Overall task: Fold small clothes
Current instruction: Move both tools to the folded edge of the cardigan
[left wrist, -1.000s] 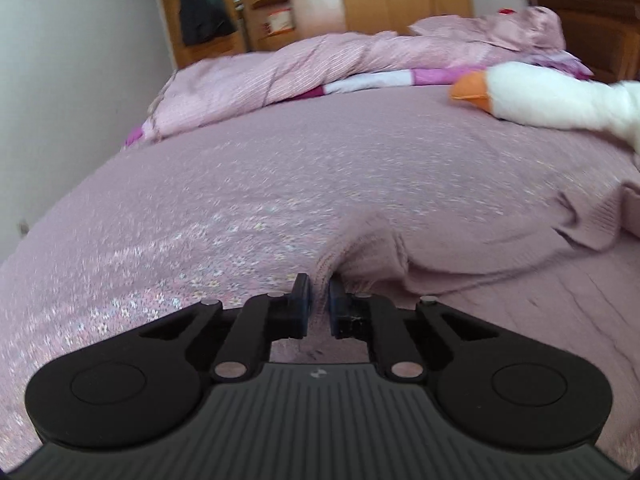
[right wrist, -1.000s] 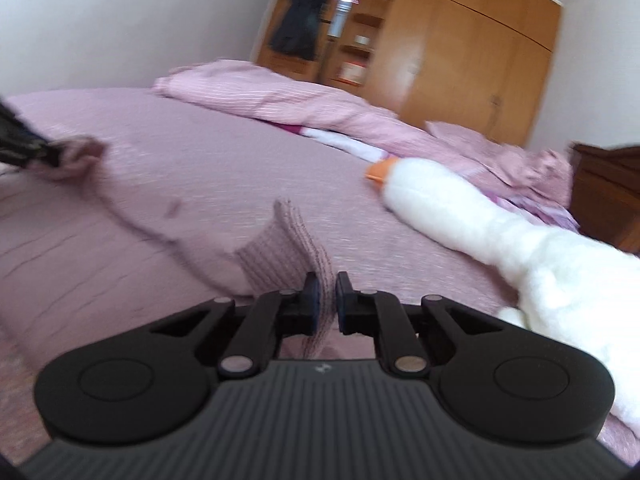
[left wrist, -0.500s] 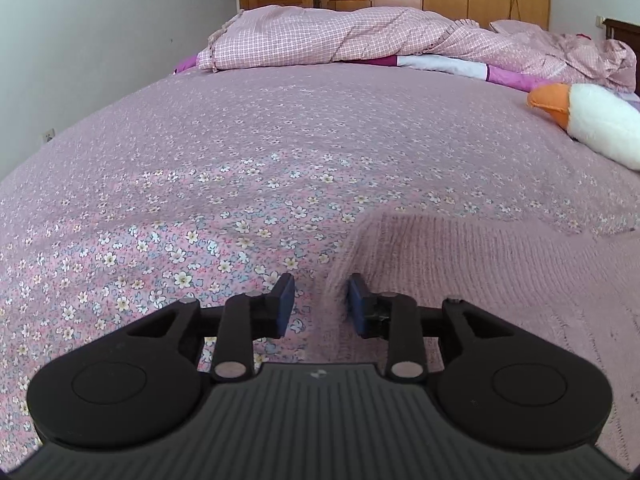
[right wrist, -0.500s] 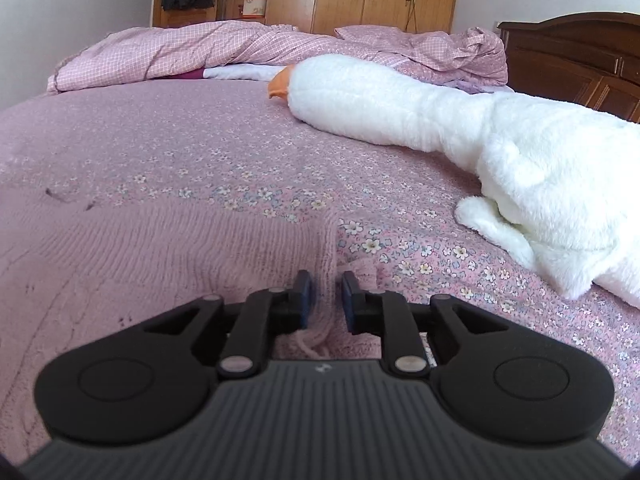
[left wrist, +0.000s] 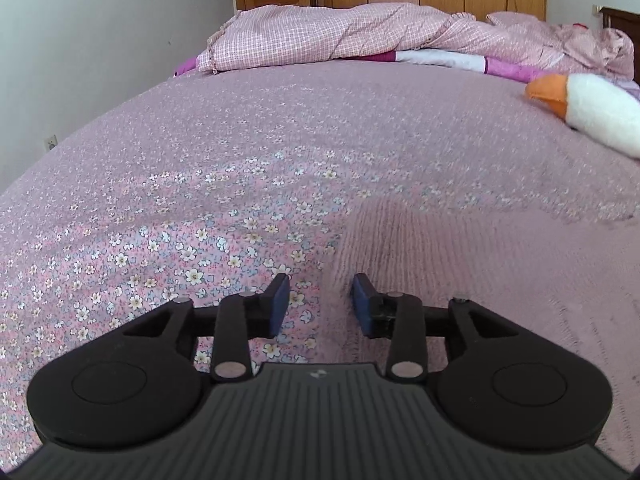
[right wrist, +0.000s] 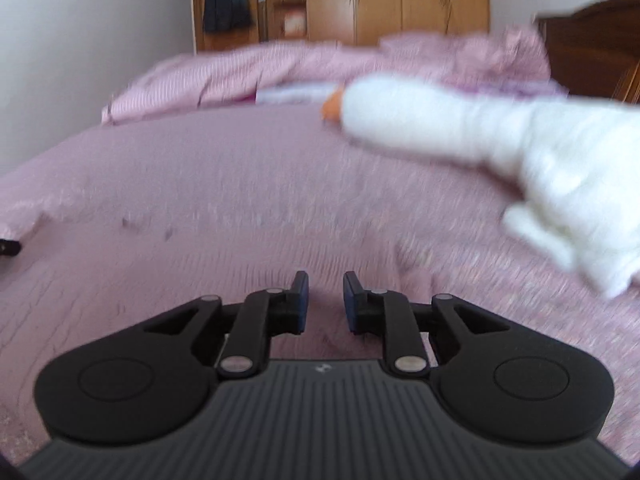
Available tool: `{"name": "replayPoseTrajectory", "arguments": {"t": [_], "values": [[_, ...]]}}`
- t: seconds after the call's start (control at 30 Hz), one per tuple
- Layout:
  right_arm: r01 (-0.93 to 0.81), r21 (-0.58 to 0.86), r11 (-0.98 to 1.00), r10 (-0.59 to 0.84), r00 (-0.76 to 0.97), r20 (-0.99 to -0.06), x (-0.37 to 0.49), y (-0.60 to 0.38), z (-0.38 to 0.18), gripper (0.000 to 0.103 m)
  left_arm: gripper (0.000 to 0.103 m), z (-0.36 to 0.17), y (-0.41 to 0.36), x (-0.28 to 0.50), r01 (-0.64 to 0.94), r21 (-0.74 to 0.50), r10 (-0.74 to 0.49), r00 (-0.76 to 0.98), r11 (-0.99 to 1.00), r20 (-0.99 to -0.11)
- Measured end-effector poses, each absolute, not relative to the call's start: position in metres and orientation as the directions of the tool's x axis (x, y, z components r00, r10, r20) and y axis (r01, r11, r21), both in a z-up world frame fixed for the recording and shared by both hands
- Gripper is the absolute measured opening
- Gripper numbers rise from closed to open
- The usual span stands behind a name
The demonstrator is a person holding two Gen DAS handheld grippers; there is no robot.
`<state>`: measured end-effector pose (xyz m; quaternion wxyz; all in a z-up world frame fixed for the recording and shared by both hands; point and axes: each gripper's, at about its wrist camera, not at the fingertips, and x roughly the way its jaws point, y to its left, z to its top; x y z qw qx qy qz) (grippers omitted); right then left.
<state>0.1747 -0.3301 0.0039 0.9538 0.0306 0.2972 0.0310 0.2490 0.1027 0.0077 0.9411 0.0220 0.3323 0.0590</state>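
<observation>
A dusty-pink knit garment lies flat on the flowered bedspread. In the left wrist view its left edge runs up between the fingers of my left gripper. The left jaws are opening and the blue pads press on nothing. The right wrist view is blurred. There the same garment spreads under and to the left of my right gripper. The right pads stand a little apart, with only flat knit showing in the gap.
A white plush goose with an orange beak lies on the bed to the right. A bunched pink checked quilt runs across the far end. Wooden wardrobes and a dark headboard stand behind.
Both grippers were shut on lifted corners of the garment and have let go. The garment now lies flat. Both grippers came down toward the bed, and the left jaws have spread wider.
</observation>
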Motion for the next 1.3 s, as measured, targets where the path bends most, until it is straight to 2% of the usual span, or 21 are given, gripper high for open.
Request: {"name": "replayPoseTrajectory", "arguments": {"t": [0.07, 0.17, 0.27, 0.37, 0.43, 0.5, 0.7, 0.8, 1.0, 1.07, 1.1, 1.3], "values": [[-0.016, 0.095, 0.995, 0.069, 0.812, -0.580, 0.183, -0.337, -0.008, 0.020, 0.050, 0.005, 0.103, 0.250, -0.100, 0.094, 0.137, 0.774, 0.991, -0.619], [0.006, 0.157, 0.988, 0.086, 0.815, -0.573, 0.188, -0.343, -0.007, 0.020, 0.051, 0.005, 0.105, 0.251, -0.098, 0.087, 0.131, 0.771, 0.991, -0.623], [0.000, 0.157, 0.988, 0.090, 0.820, -0.565, 0.186, -0.343, -0.005, 0.022, 0.051, 0.011, 0.108, 0.247, -0.101, 0.062, 0.117, 0.762, 0.993, -0.637], [0.015, 0.205, 0.979, 0.103, 0.828, -0.551, 0.172, -0.347, 0.001, 0.033, 0.051, 0.019, 0.109, 0.237, -0.090, 0.043, 0.096, 0.756, 0.995, -0.648], [0.027, 0.233, 0.972, 0.105, 0.838, -0.536, 0.162, -0.350, 0.006, 0.051, 0.051, 0.025, 0.108, 0.228, -0.084, 0.043, 0.092, 0.750, 0.996, -0.655], [0.053, 0.228, 0.972, 0.077, 0.846, -0.527, 0.151, -0.349, 0.011, 0.058, 0.052, 0.030, 0.108, 0.217, -0.081, 0.040, 0.087, 0.745, 0.996, -0.661], [0.131, 0.300, 0.945, 0.048, 0.851, -0.523, 0.121, -0.367, 0.016, 0.060, 0.059, 0.044, 0.105, 0.183, -0.071, 0.012, 0.059, 0.712, 0.997, -0.699], [0.180, 0.365, 0.913, 0.040, 0.853, -0.521, 0.103, -0.376, 0.013, 0.071, 0.059, 0.050, 0.102, 0.167, -0.060, -0.017, 0.030, 0.698, 0.998, -0.715], [0.262, 0.440, 0.859, 0.033, 0.830, -0.557, 0.076, -0.390, -0.001, 0.072, 0.060, 0.056, 0.094, 0.139, -0.037, -0.038, -0.004, 0.662, 0.999, -0.750], [0.285, 0.489, 0.825, 0.050, 0.824, -0.564, 0.069, -0.395, -0.007, 0.072, 0.070, 0.056, 0.093, 0.133, -0.046, -0.051, -0.009, 0.645, 0.998, -0.764], [0.295, 0.518, 0.803, 0.059, 0.825, -0.562, 0.066, -0.397, -0.010, 0.072, 0.071, 0.056, 0.094, 0.130, -0.047, -0.062, -0.017, 0.640, 0.997, -0.768], [0.269, 0.553, 0.788, 0.117, 0.817, -0.565, 0.061, -0.394, -0.013, 0.074, 0.071, 0.055, 0.092, 0.119, -0.051, -0.067, -0.021, 0.617, 0.996, -0.786]]}}
